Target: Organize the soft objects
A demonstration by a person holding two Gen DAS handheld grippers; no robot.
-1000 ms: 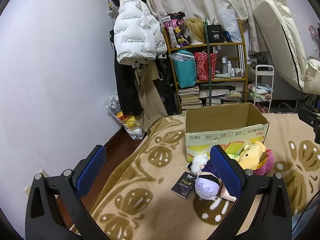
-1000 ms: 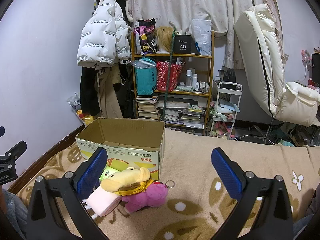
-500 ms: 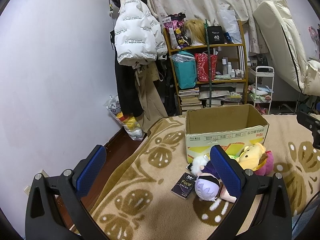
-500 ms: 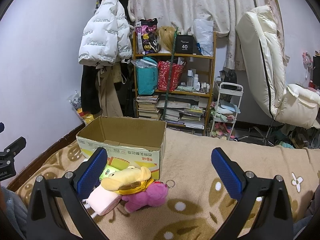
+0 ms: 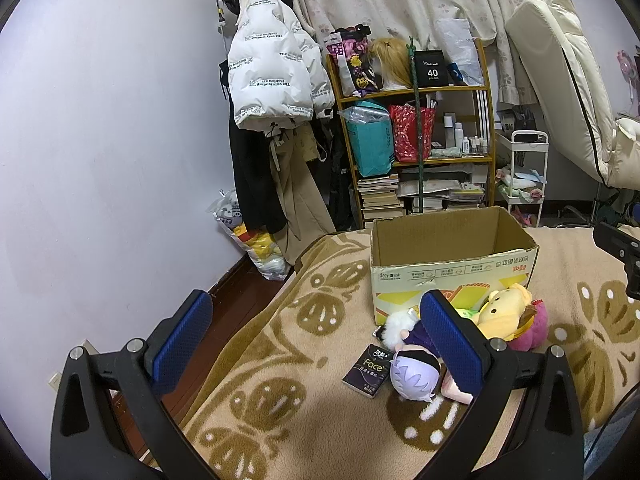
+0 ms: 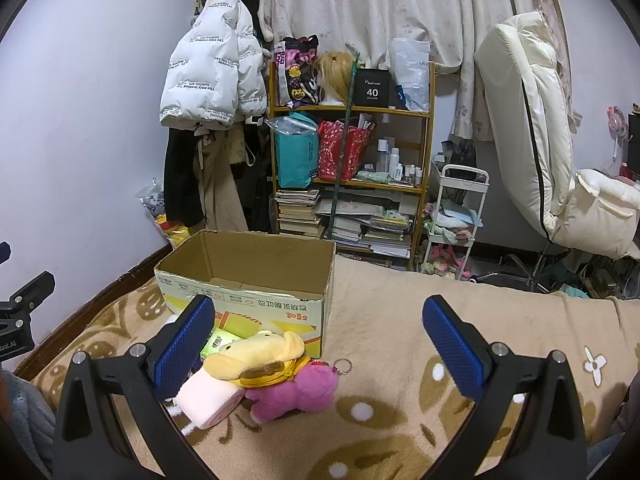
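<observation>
Left gripper (image 5: 316, 336): jaws wide apart, holding nothing.
Right gripper (image 6: 320, 340): jaws wide apart, holding nothing.
Plush toys (image 6: 276, 376): heaped on blanket (image 6: 400, 320), touching the cardboard box (image 6: 248, 280) front.

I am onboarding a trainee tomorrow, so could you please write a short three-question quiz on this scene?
1. True or false: the cardboard box on the blanket already holds a plush toy.
2. Multiple choice: the yellow plush lies on top of a) the pink plush, b) the black Face packet, c) the books.
3. Fill in: both the left gripper and the right gripper are ____.

Key: 1 false, its visible interior looks empty; 2 a; 3 open, holding nothing.
</observation>
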